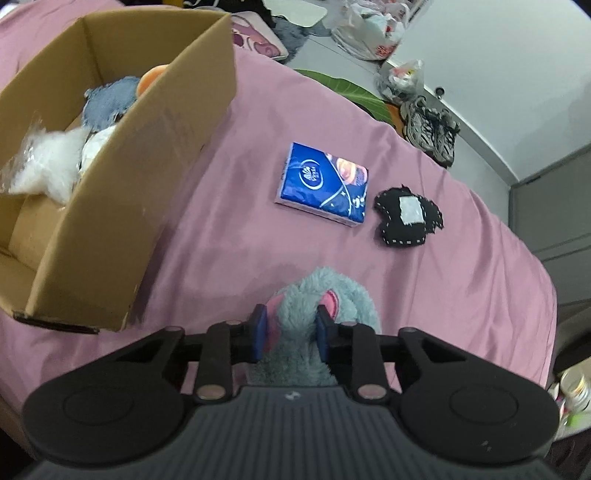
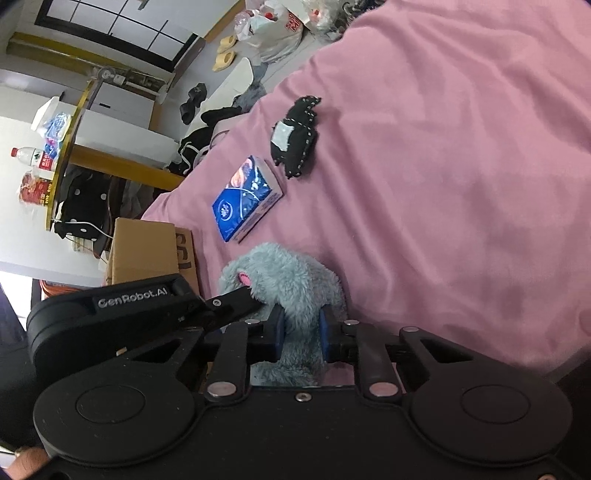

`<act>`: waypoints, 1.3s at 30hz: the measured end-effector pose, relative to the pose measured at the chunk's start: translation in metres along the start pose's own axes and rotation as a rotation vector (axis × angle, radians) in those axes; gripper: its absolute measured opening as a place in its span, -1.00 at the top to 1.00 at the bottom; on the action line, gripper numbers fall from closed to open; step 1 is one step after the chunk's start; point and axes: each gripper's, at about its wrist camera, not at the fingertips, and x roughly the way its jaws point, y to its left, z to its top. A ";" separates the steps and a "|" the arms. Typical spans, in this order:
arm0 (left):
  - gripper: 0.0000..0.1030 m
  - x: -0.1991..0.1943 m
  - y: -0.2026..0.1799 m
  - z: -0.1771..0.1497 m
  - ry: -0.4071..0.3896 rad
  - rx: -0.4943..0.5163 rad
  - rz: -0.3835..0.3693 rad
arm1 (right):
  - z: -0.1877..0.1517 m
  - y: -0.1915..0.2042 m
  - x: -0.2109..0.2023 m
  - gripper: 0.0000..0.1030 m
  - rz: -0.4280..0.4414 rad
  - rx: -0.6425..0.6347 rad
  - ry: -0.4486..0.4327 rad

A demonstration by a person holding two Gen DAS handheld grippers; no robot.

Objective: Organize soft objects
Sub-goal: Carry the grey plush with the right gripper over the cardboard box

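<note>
A fluffy grey-blue plush toy (image 1: 317,299) with pink ears lies on the pink bedsheet (image 1: 443,295). Both grippers grip it. My left gripper (image 1: 291,332) is shut on it, its blue pads squeezing the fur just below the ears. My right gripper (image 2: 301,332) is shut on the same plush toy (image 2: 284,280) from another side, and a left finger (image 2: 236,299) shows digging into the fur. A blue tissue pack (image 1: 323,184) and a black stitched cushion (image 1: 408,216) lie further out on the sheet. The open cardboard box (image 1: 129,166) stands to the left, holding other soft things.
Inside the box are a blue plush (image 1: 107,103) and a bag of white stuffing (image 1: 44,162). Past the bed's edge, shoes (image 1: 432,129) and plastic bags (image 1: 369,33) lie on the floor. A round table (image 2: 70,147) with a bottle stands beside the bed.
</note>
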 end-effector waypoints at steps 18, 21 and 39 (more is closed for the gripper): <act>0.61 -0.065 0.010 0.007 -0.129 0.034 -0.104 | -0.010 0.050 -0.032 0.65 0.050 -0.095 -0.120; 0.61 -0.076 0.018 0.009 -0.144 0.030 -0.116 | -0.014 0.062 -0.035 0.65 0.058 -0.116 -0.130; 0.62 -0.129 0.078 0.021 -0.238 -0.035 -0.163 | -0.046 0.127 -0.033 0.65 0.096 -0.194 -0.152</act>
